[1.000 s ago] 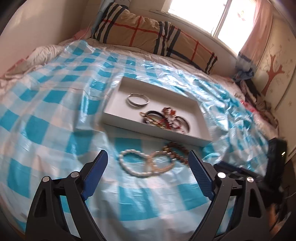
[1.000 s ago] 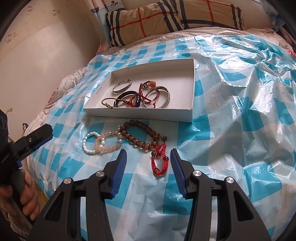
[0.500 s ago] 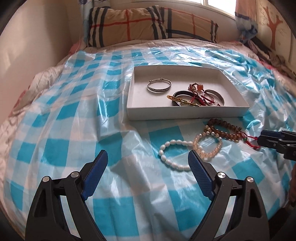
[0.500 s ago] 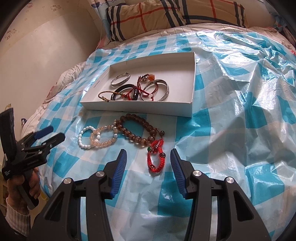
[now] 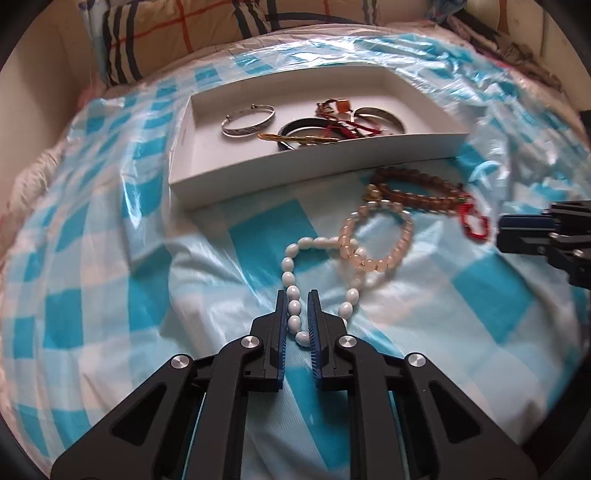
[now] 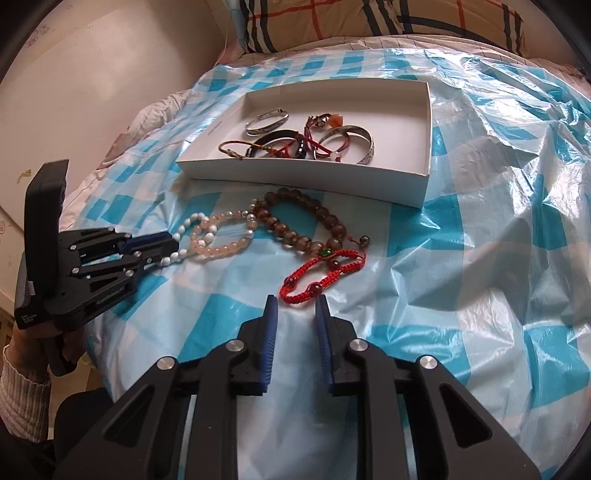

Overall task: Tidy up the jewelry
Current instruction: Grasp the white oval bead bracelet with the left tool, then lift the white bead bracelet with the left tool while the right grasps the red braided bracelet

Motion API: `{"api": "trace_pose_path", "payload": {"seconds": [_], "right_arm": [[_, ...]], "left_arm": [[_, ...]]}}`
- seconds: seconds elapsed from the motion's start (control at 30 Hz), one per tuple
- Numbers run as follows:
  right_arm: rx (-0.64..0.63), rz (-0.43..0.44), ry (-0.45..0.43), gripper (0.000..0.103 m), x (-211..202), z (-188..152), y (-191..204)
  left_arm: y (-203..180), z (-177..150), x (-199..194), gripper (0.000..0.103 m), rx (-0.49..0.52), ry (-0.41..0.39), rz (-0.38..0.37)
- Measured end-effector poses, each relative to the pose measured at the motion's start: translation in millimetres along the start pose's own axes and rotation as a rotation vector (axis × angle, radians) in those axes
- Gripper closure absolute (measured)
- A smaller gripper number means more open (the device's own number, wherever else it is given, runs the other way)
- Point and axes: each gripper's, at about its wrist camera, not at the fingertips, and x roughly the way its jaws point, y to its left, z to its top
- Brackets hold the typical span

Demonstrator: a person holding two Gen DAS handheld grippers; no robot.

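Several bracelets lie on the blue-checked plastic sheet in front of a white box. My left gripper is closing, its pads pinching the near beads of the white bead bracelet. That bracelet overlaps a peach bead bracelet. Beyond it lies a brown bead bracelet. My right gripper is closing too. The near end of the red cord bracelet sits at its fingertips, which are not pressing on it.
The box holds silver bangles, a dark bangle and red cords. A plaid pillow lies behind it at the head of the bed. A wall runs along the left. A person's hand and sleeve hold the left gripper.
The left gripper rolled, came down onto the white bead bracelet and went from wide open to nearly closed around it. The right gripper's jaws narrowed near the red cord bracelet.
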Motion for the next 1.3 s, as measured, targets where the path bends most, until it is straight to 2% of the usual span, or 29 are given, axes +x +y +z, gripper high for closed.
{"api": "trace_pose_path", "payload": {"seconds": [0.03, 0.07, 0.13, 0.2, 0.27, 0.33, 0.4, 0.43, 0.47, 0.5, 0.53, 0.67, 0.83, 0.9, 1.03, 1.07, 1.13, 1.2, 1.27, 1.3], "right_arm": [[0.005, -0.003, -0.004, 0.08, -2, 1, 0], [0.012, -0.01, -0.01, 0.07, -4, 2, -2], [0.024, -0.024, -0.023, 0.059, -4, 6, -5], [0.04, -0.026, -0.029, 0.058, -1, 11, -7], [0.044, -0.039, -0.039, 0.047, 5, 16, -6], [0.04, -0.051, -0.025, 0.04, 17, 20, -6], [0.03, -0.059, 0.01, 0.041, 31, 18, -5], [0.009, -0.073, 0.013, 0.052, 33, 16, -3], [-0.011, -0.069, 0.021, 0.072, 32, 15, 0], [-0.022, -0.053, 0.032, 0.079, 30, 12, 3], [-0.028, -0.042, 0.036, 0.088, 26, 10, 3], [-0.052, -0.014, 0.028, 0.091, 3, -3, 9], [-0.046, 0.001, 0.04, 0.091, -9, -10, 9], [-0.026, 0.005, 0.04, 0.083, -6, -9, 7], [-0.02, -0.008, 0.014, 0.054, -4, -4, 10], [-0.022, -0.018, 0.016, 0.053, -2, -4, 9], [-0.025, -0.035, 0.036, 0.054, 7, -6, 8], [-0.035, -0.06, 0.035, 0.066, 10, -10, 8], [-0.02, -0.052, 0.031, 0.085, 7, -12, 5], [-0.011, -0.049, 0.029, 0.087, 6, -12, 3]], "left_arm": [[2, -4, -4, 0.093, -0.012, -0.002, -0.022], [4, -7, -9, 0.093, -0.022, -0.006, -0.04], [8, -8, -13, 0.092, -0.038, -0.023, -0.037], [13, -4, -12, 0.092, -0.051, -0.028, -0.022], [12, -1, -9, 0.084, -0.055, -0.035, -0.007], [11, 1, -3, 0.063, -0.039, -0.042, 0.017], [7, 0, 4, 0.063, -0.017, -0.033, 0.033], [5, -1, 5, 0.074, -0.006, -0.03, 0.03], [3, -2, 4, 0.085, -0.003, -0.018, 0.0], [3, -2, 3, 0.096, -0.004, -0.011, -0.022], [1, -4, -1, 0.096, 0.001, -0.01, -0.037], [-1, -14, -28, 0.096, -0.001, -0.027, -0.141], [6, -29, -31, 0.096, -0.026, -0.011, -0.131], [8, -31, -30, 0.096, -0.047, -0.016, -0.135], [1, -31, -27, 0.095, -0.044, -0.032, -0.074], [-1, -31, -26, 0.095, -0.039, -0.035, -0.058], [-5, -32, -22, 0.095, -0.039, -0.036, -0.029], [-9, -33, -20, 0.095, -0.044, -0.045, 0.001], [-9, -35, -20, 0.095, -0.069, -0.054, 0.006], [-8, -35, -19, 0.095, -0.08, -0.054, 0.001]]}}
